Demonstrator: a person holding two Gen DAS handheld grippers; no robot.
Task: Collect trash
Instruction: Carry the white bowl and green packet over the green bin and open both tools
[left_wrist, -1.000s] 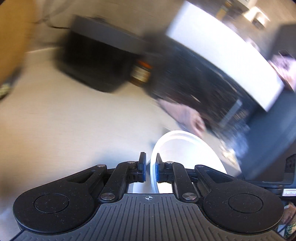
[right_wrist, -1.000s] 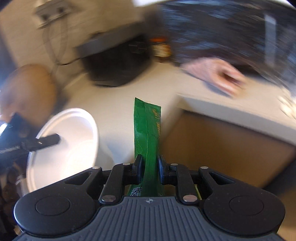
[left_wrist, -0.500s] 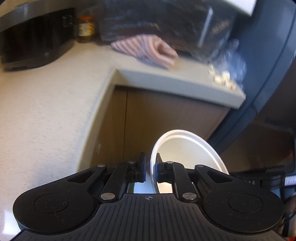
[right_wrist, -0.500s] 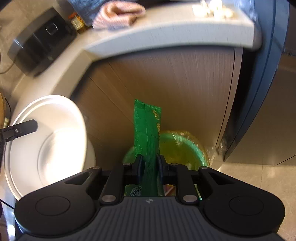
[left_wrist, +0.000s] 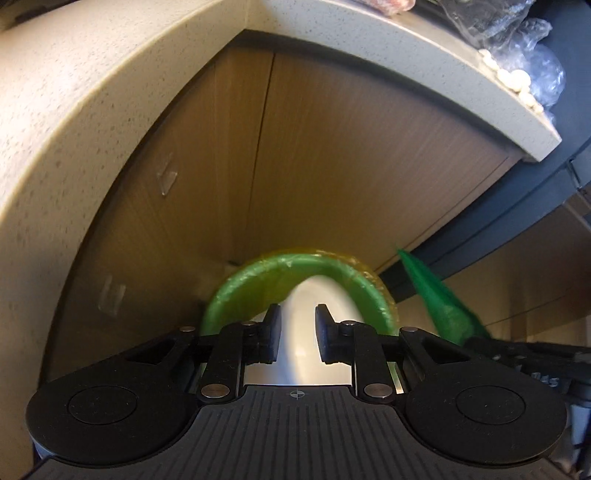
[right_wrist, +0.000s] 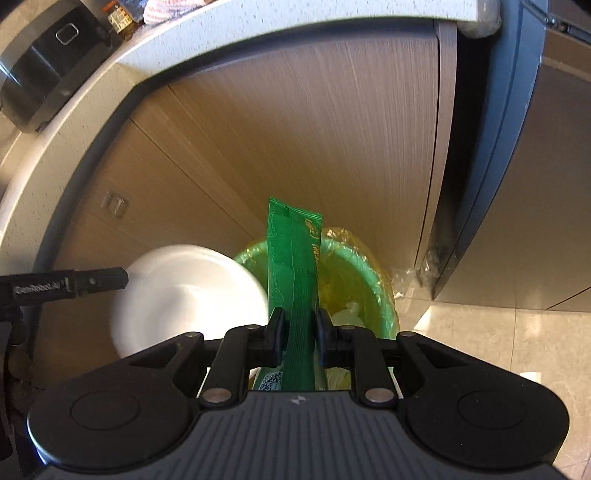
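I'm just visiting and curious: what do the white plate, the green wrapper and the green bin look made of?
White plate: probably disposable foam or plastic, matte with a moulded rim; its blur leaves this open. Green wrapper: thin glossy plastic film, creased, with printed text and a crimped seam. Green bin: smooth rigid plastic, lined with a crinkly translucent yellowish bag.
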